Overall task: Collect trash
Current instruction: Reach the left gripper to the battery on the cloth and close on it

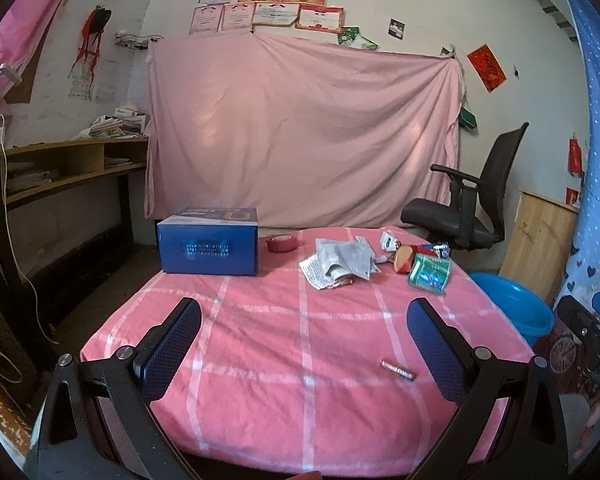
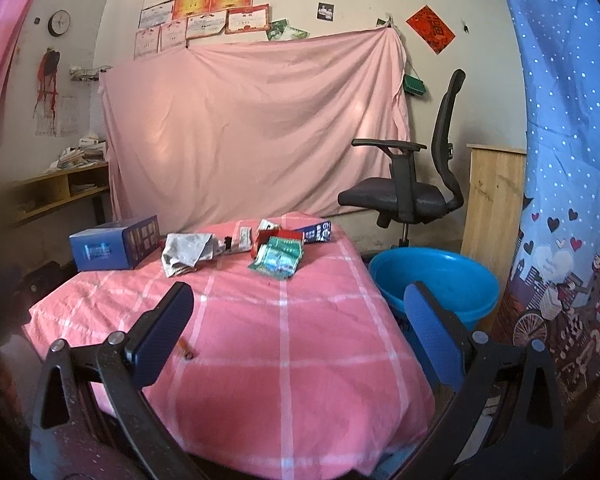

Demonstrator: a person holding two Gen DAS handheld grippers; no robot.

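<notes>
Trash lies at the far side of the pink checked table [image 1: 260,360]: crumpled grey paper [image 1: 340,262], a green packet [image 1: 430,272] and small wrappers [image 1: 404,250]. The same paper [image 2: 186,254] and green packet [image 2: 278,258] show in the right wrist view. A thin battery [image 1: 398,371] lies near the front, seen also in the right wrist view [image 2: 185,350]. My left gripper [image 1: 304,344] is open and empty above the near table. My right gripper [image 2: 296,332] is open and empty above the table's front right. A blue basin [image 2: 436,280] stands beside the table on the right.
A blue box [image 1: 208,242] and a red tape roll [image 1: 283,243] sit at the table's far left. A black office chair [image 2: 412,184] and a wooden cabinet [image 2: 494,200] stand behind. A shelf desk [image 1: 68,164] is at the left. The blue basin also shows in the left wrist view [image 1: 516,304].
</notes>
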